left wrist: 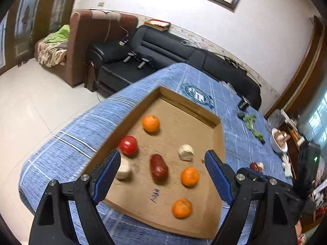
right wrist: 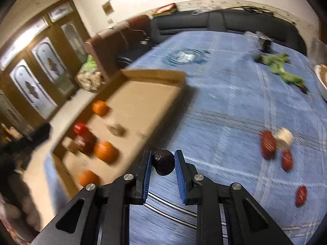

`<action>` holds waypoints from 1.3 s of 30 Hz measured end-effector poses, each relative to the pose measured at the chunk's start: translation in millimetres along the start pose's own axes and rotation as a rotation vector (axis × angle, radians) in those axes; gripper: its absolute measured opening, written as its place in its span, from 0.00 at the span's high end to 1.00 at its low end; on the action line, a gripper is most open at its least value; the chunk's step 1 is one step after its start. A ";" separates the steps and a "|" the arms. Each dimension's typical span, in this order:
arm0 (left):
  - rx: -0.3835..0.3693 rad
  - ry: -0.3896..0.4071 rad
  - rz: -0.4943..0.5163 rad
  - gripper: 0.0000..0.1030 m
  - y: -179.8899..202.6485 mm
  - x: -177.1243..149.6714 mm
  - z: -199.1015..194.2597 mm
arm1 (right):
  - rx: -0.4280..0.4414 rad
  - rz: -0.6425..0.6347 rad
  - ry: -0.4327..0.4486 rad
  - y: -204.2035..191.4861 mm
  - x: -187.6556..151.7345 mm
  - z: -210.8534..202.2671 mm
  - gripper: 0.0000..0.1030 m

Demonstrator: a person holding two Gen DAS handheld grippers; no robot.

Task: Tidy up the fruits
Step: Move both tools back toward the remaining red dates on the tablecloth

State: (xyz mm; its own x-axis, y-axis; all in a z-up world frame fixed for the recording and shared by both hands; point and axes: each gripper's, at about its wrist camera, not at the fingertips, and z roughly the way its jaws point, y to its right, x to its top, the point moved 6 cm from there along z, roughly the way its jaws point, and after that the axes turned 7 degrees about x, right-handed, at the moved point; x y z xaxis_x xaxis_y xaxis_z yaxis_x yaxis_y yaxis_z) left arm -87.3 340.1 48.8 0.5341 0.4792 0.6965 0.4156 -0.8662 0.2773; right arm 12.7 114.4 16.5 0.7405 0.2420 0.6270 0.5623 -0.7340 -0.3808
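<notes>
A shallow cardboard box (left wrist: 219, 143) lies on the blue cloth table. It holds three oranges (left wrist: 150, 123), a red tomato (left wrist: 128, 145), a dark red fruit (left wrist: 158, 168) and two pale lumps (left wrist: 186, 152). My left gripper (left wrist: 162, 159) is open and empty above the box's near side. My right gripper (right wrist: 162, 160) is shut on a dark avocado (right wrist: 163, 162), held above the cloth just right of the box (right wrist: 155, 75). Red fruits (right wrist: 267, 144) and a pale lump (right wrist: 284, 137) lie loose on the cloth to the right.
A green leafy vegetable (right wrist: 280, 66) and a white bowl (right wrist: 321, 79) lie at the table's far right. A black sofa (left wrist: 163, 51) and a brown armchair (left wrist: 81, 40) stand beyond the table. The right wrist view is motion-blurred.
</notes>
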 end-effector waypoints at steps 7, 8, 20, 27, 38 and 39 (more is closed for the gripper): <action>0.019 0.034 -0.038 0.19 -22.7 6.4 -4.9 | 0.042 -0.070 -0.061 -48.0 21.8 47.8 0.74; 0.022 0.034 -0.042 0.19 -25.2 6.6 -4.6 | 0.037 -0.075 -0.072 -50.9 21.1 53.8 0.74; 0.026 0.016 -0.051 0.19 -27.6 6.4 -1.0 | -0.017 -0.051 -0.070 -37.4 20.9 59.7 0.69; 0.017 0.029 -0.006 0.19 -6.0 3.2 -12.7 | -0.032 0.007 0.044 -11.0 26.0 -0.7 0.68; 0.009 0.020 0.133 0.19 50.7 -12.6 -21.1 | -0.194 0.171 0.163 97.5 -14.4 -93.3 0.67; 0.003 0.018 0.159 0.19 60.7 -15.7 -21.5 | -0.208 0.191 0.174 107.9 -18.8 -101.0 0.67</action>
State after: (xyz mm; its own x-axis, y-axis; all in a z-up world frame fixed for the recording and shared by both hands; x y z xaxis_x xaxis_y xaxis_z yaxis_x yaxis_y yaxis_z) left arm -86.3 277.0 68.9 0.5798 0.3336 0.7433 0.3293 -0.9304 0.1607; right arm 22.2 -33.4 32.3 0.7412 -0.0108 0.6712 0.3190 -0.8741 -0.3664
